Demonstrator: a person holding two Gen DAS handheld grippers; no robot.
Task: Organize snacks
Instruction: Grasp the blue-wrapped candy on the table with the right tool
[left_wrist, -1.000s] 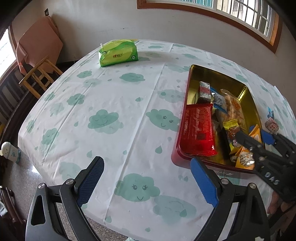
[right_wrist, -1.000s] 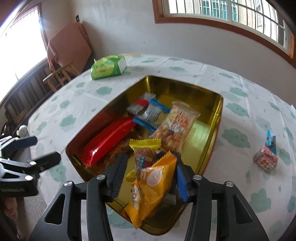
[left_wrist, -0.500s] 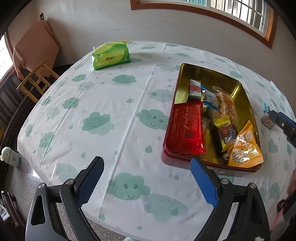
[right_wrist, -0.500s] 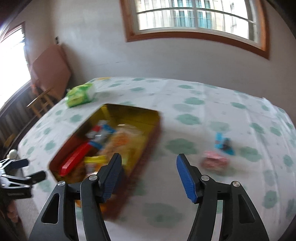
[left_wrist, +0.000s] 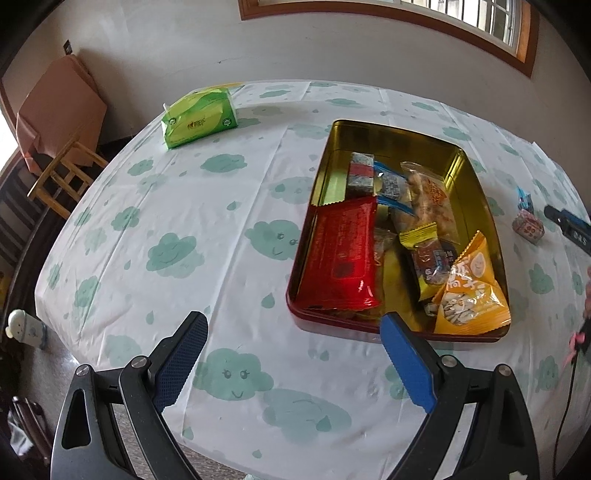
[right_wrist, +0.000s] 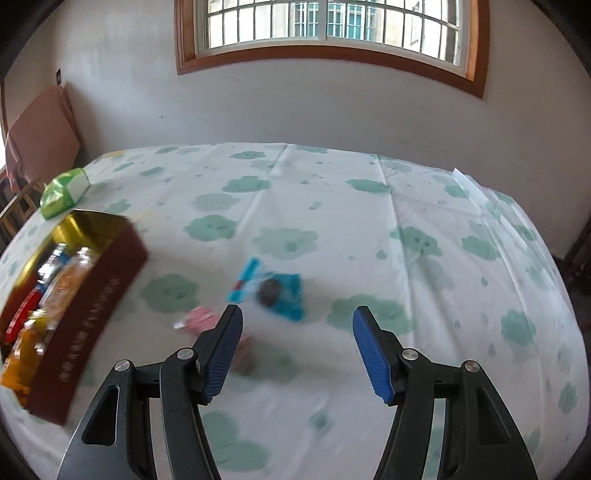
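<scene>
We see on the left gripper black arms, blue ridged pads, silver screws; the right gripper looks the same; white lettering marks it at the left view's right edge.

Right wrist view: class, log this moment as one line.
right tongs: open, empty | ahead: blue packet, pink packet on table | tin: left

Home dining room: cloud-print tablecloth, wooden chair, barred window.
</scene>
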